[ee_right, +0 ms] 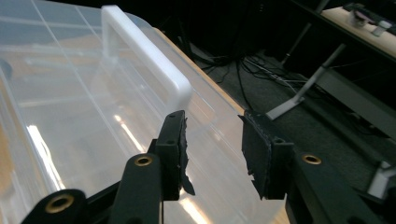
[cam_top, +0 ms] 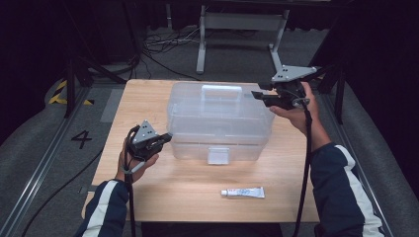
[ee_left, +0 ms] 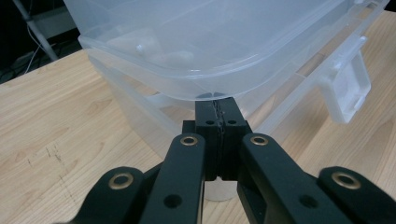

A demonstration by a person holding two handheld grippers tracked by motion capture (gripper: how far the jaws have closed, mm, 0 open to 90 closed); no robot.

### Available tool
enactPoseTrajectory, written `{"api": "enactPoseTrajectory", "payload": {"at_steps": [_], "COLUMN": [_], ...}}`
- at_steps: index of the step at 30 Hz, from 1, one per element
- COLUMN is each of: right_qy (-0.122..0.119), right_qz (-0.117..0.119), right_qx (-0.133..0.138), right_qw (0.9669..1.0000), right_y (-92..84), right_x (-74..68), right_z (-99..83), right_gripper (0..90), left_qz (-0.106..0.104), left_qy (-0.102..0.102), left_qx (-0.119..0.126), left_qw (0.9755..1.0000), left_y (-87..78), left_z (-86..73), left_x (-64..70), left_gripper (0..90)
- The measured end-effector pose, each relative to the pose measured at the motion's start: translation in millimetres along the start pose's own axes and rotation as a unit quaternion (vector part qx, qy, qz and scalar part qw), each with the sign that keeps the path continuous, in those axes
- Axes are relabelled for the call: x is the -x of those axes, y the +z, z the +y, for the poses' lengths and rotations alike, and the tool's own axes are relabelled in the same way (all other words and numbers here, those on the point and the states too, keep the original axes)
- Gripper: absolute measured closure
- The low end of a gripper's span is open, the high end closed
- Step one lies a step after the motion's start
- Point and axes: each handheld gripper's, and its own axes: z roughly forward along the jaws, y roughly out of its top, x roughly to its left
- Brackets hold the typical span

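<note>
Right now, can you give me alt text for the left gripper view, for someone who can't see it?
The left gripper, jaws shut together, touches the lid edge of a clear plastic box on a wooden table. The box's white latch hangs at the right.

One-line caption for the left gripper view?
Left gripper, jaws shut, tips at the lid edge of the clear plastic storage box on the wooden table.

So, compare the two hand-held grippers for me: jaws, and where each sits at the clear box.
The left hand-held gripper has its jaws shut, pads together; the right hand-held gripper has its jaws apart with nothing between them. The left one sits low, tips under the lid edge at the clear box's front left corner; the right one is raised beside the lid's far right, near the white handle. Both are black.
</note>
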Motion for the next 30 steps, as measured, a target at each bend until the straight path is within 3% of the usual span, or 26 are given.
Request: {"api": "enactPoseTrajectory", "payload": {"at_steps": [7,13,15,16,19,22,30], "right_qy": [0.019,-0.001,0.014,0.014,0.019,0.032,0.029], "right_qz": [-0.011,-0.035,-0.03,-0.03,-0.022,0.007,0.04], "right_qx": [0.023,0.012,0.019,0.019,0.011,0.014,-0.01], "right_qw": [0.9995,0.9993,0.9993,0.9993,0.9995,0.9994,0.9987], "right_y": [-25.2,-42.5,-43.8,-43.8,-41.0,-35.8,-17.8], "right_x": [7.8,10.9,14.8,14.8,18.3,19.4,9.8], "right_z": [-27.0,-67.0,-80.9,-80.9,-104.0,-123.6,-142.9], "right_gripper": [55.8,48.1,47.7,47.7,45.9,44.1,41.2], "left_qz": [-0.003,0.0,0.0,0.0,0.0,0.005,0.002], "left_qy": [0.002,0.004,0.004,0.004,0.003,0.004,0.004], "left_qx": [0.005,0.004,0.005,0.005,0.01,0.014,0.022], "left_qw": [1.0,1.0,1.0,1.0,0.9999,0.9999,0.9998], "left_y": [-1.2,-1.7,-1.8,-1.8,-2.4,-3.2,-4.2], "left_z": [2.0,3.5,3.9,3.9,5.3,7.5,10.8], "left_x": [-1.8,-1.3,-1.7,-1.7,-2.2,-1.7,-4.2], "left_gripper": [89.8,89.7,89.6,89.6,89.6,89.3,88.6]}}
